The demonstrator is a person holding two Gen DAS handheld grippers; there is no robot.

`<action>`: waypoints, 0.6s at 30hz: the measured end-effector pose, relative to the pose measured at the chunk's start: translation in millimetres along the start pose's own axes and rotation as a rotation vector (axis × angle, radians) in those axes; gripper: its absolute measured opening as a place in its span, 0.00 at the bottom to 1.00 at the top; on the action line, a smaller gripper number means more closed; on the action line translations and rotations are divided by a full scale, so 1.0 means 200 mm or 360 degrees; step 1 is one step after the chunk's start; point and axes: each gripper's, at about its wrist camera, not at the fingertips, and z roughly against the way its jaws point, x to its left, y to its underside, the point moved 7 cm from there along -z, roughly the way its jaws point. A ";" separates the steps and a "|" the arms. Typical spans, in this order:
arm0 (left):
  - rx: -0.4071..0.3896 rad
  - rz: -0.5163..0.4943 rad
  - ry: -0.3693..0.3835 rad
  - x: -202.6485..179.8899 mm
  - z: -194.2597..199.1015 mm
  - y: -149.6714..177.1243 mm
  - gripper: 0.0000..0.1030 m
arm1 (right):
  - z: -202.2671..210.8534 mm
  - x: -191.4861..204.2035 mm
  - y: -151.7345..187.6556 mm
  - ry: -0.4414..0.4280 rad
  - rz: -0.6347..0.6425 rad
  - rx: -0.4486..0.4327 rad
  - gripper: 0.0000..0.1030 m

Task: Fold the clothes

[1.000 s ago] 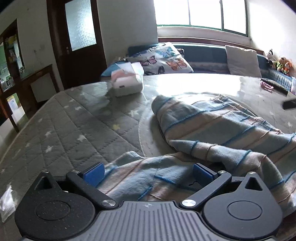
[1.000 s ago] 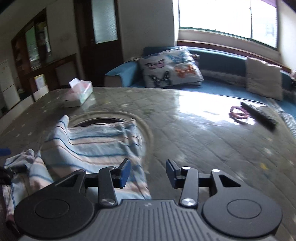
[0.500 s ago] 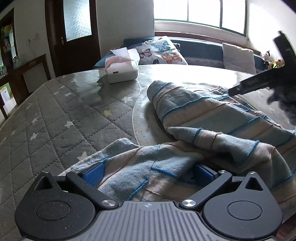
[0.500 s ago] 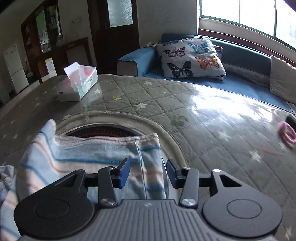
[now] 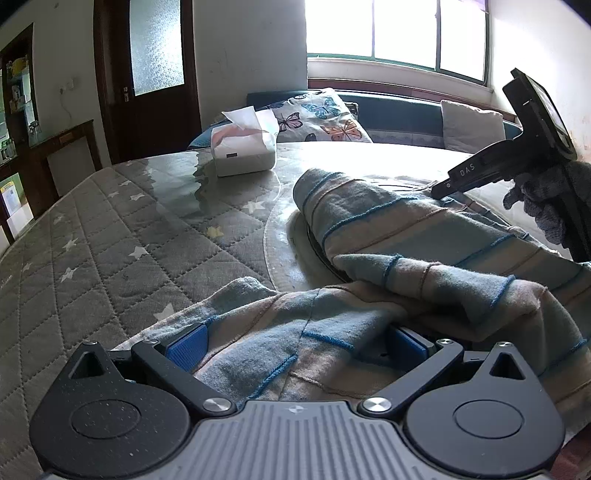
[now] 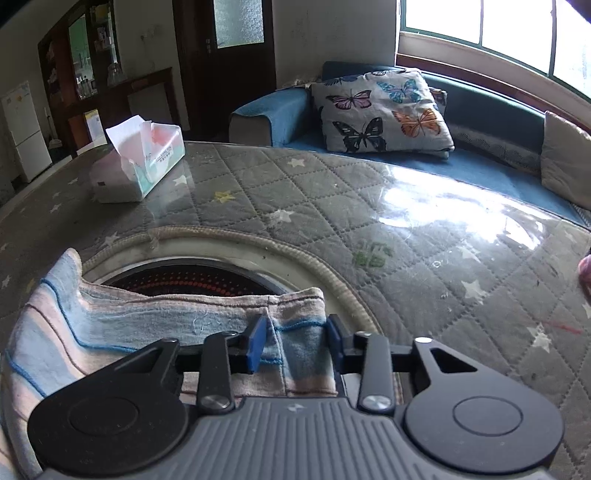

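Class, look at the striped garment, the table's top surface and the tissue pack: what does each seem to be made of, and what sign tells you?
Striped garment: soft knitted cloth, matte, judging by its fuzzy surface and limp folds.
Table's top surface: quilted star-print fabric, probably under a clear glossy sheet, since window glare reflects off it.
Tissue pack: seemingly thin plastic film wrap, slightly shiny, with paper tissue sticking out.

Bright window (image 5: 399, 33), blue sofa (image 6: 480, 107) beneath, dark door (image 5: 147, 74), possibly fridge (image 6: 22, 133) far left.

Daylight from window (image 5: 399, 33) blown out, glare on table (image 6: 443, 206) (fisheye-bent edges), dim left side
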 end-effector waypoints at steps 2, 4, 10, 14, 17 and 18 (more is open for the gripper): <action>0.0000 0.0001 0.0001 0.00 0.00 0.00 1.00 | 0.01 0.01 -0.01 -0.0005 0.0001 -0.0008 0.07; -0.0001 0.0001 0.0001 0.00 0.00 0.00 1.00 | 0.03 0.02 -0.02 0.0059 0.0045 -0.0033 0.03; 0.0000 0.0000 0.0001 0.00 0.00 0.00 1.00 | 0.19 -0.03 -0.08 0.0199 0.0116 -0.0159 0.03; 0.0000 -0.0001 0.0000 0.00 0.00 0.00 1.00 | 0.32 -0.16 -0.11 0.0326 0.0095 -0.0228 0.03; 0.0000 -0.0002 0.0000 0.00 -0.01 0.00 1.00 | 0.43 -0.31 -0.10 0.0461 0.0063 -0.0258 0.03; 0.0000 -0.0002 0.0000 0.00 -0.01 0.00 1.00 | 0.46 -0.36 -0.09 0.0504 0.0053 -0.0264 0.03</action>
